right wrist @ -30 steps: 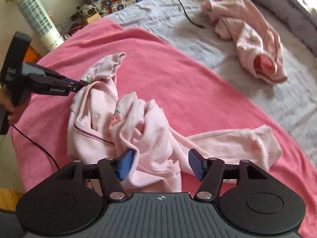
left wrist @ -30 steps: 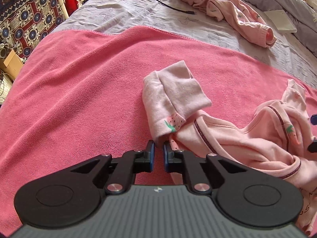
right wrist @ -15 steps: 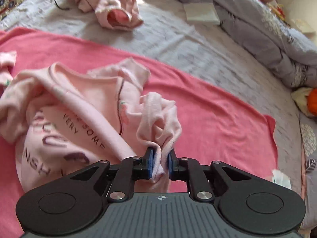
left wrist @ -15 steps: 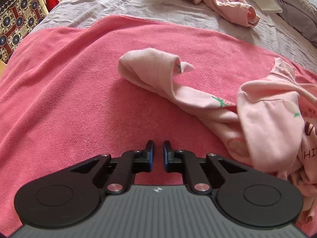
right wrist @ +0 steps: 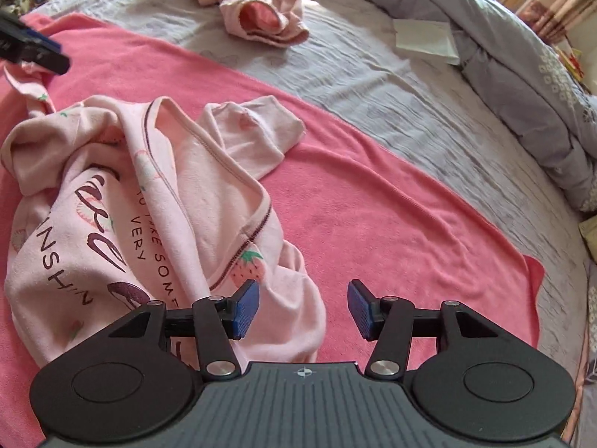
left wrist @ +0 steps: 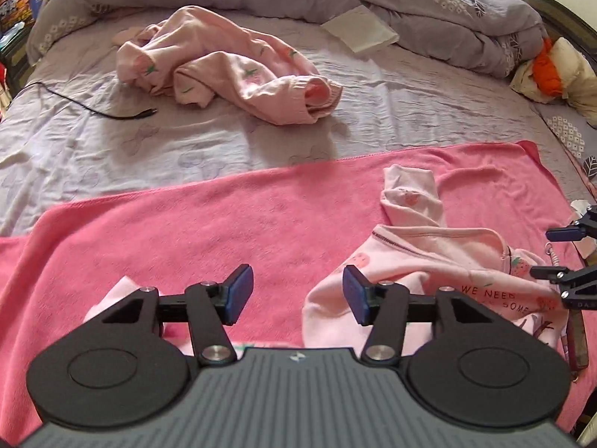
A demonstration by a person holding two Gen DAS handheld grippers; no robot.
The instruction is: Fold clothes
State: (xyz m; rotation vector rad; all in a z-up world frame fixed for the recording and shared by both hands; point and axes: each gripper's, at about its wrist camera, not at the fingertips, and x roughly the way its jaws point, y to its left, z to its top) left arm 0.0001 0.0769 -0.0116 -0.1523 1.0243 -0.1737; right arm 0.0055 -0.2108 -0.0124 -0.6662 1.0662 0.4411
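Observation:
A pale pink printed top (right wrist: 156,201) lies crumpled on the red-pink towel (right wrist: 373,216); one sleeve (right wrist: 257,130) points toward the far edge. In the left wrist view the top (left wrist: 447,261) is at the right and a bit of pink cloth (left wrist: 115,295) shows under the left finger. My left gripper (left wrist: 294,295) is open and empty above the towel (left wrist: 224,220). My right gripper (right wrist: 304,308) is open and empty over the top's near edge. The right gripper's fingers (left wrist: 563,254) show at the right edge of the left wrist view.
A second pink garment (left wrist: 231,63) lies crumpled on the grey sheet (left wrist: 410,104) beyond the towel, next to a black cable (left wrist: 93,108). A white folded paper (left wrist: 358,30) and a bunched grey duvet (left wrist: 466,15) lie at the back.
Both grippers have opened. The right one has let go of the pink top, which now lies on the towel. The left view has swung toward the far side of the bed.

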